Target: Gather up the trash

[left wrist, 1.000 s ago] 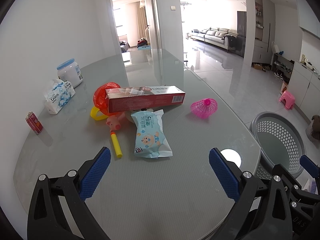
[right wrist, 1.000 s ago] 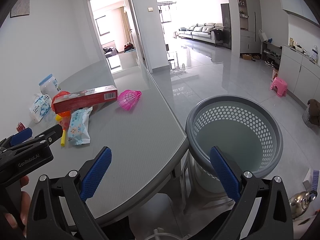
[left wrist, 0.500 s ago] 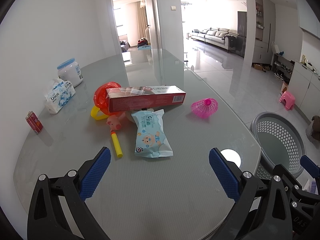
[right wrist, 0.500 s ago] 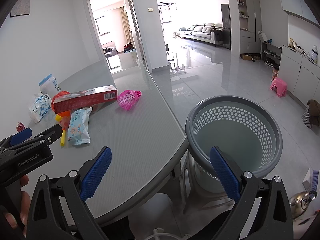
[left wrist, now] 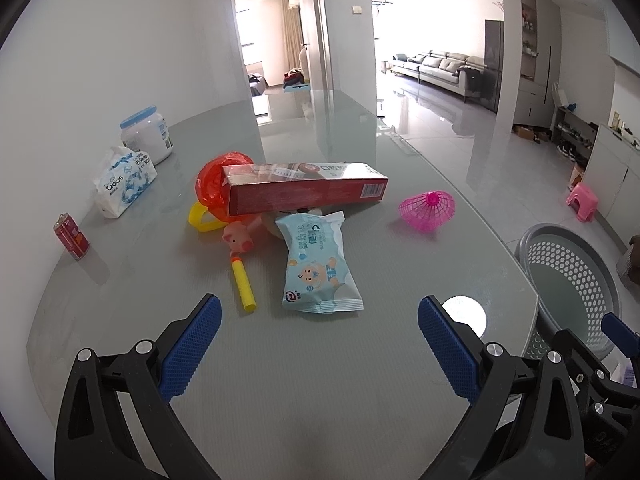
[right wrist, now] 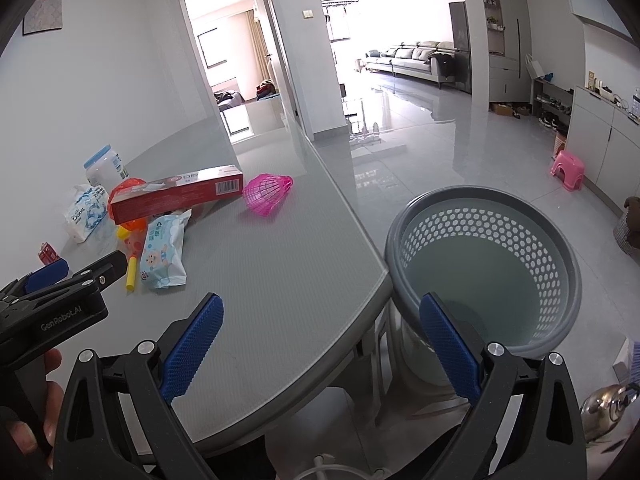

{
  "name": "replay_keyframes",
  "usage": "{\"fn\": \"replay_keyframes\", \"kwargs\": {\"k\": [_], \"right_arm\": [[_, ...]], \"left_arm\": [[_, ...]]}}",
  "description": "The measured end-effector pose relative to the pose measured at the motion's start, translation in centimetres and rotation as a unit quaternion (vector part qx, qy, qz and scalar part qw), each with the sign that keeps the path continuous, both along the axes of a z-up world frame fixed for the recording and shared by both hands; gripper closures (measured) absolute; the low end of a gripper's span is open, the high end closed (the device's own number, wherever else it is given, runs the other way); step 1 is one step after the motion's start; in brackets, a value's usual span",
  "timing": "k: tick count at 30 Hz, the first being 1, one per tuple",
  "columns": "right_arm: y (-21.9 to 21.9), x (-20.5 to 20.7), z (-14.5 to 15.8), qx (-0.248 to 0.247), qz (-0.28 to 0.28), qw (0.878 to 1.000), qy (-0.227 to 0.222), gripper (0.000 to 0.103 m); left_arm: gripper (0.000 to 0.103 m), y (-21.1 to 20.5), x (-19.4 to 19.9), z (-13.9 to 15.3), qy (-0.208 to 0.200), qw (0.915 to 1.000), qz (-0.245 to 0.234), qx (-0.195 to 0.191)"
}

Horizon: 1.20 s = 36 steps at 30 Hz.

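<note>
**Q:** Left gripper (left wrist: 318,338): how does it stand?

**A:** Its two blue-padded fingers are spread wide with nothing between them, low over the near part of the grey table (left wrist: 304,392). The right gripper (right wrist: 320,340) is just as wide and empty, held over the table's edge with the grey perforated basket (right wrist: 560,216) straight ahead on the floor side.

**Q:** Has anything changed in the last second?

**A:** Almost nothing. Both views match the earlier ones; the left gripper has drifted only a trace, and no item has moved. The collecting seems not yet begun.

**Q:** Where is the trash?

**A:** In a cluster ahead of the left gripper. Nearest lies a pale blue wipes packet (left wrist: 318,264), flat, just beside a yellow and pink pig toy (left wrist: 240,258). Behind them a long red box (left wrist: 304,192) rests tilted on a red plastic bag (left wrist: 210,178) and other small things. A pink mesh cone (left wrist: 428,210) lies apart to the right. By the wall stand a red can (left wrist: 72,236), a white tissue pack (left wrist: 124,180) and a white jar (left wrist: 146,134).

**Q:** What does that mean for the task?

**A:** Everything is still on the table and the basket looks empty. The wipes packet is probably the easiest first pick for the left gripper.
</note>
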State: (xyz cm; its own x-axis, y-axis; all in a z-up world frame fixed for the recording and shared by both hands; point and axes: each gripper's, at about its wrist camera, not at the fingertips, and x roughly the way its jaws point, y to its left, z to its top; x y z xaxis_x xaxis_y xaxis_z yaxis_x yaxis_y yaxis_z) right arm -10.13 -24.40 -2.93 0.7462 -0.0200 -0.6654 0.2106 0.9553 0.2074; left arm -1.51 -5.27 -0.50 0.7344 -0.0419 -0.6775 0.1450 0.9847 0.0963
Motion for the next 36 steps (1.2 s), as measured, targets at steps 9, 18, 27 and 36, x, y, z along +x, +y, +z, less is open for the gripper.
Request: {"fn": "replay_keyframes", "kwargs": {"k": [9,18,27,36], "right_arm": [[1.0,3.9,-1.0,-0.003,0.026,1.000,0.008,0.009],[1.9,9.7,-2.0,-0.004,0.053,0.998,0.013,0.009],[0.9,17.3,-3.1,-0.016,0.049,0.998,0.028,0.009],[0.5,23.1,-4.7,-0.067,0.024,0.996,0.062,0.009]], "left_arm": [[0.006,2.3,2.2,-1.5,0.014,0.9995,0.027,-0.013],[0.006,6.7,4.9,-2.7,0.014,0.9961,0.086,-0.014],[0.006,8.5,7.0,-3.7,0.027,0.9937,0.106,-0.024],[0.006,7.6,7.4,-4.3,0.030,0.9954,0.088,-0.022]]}}
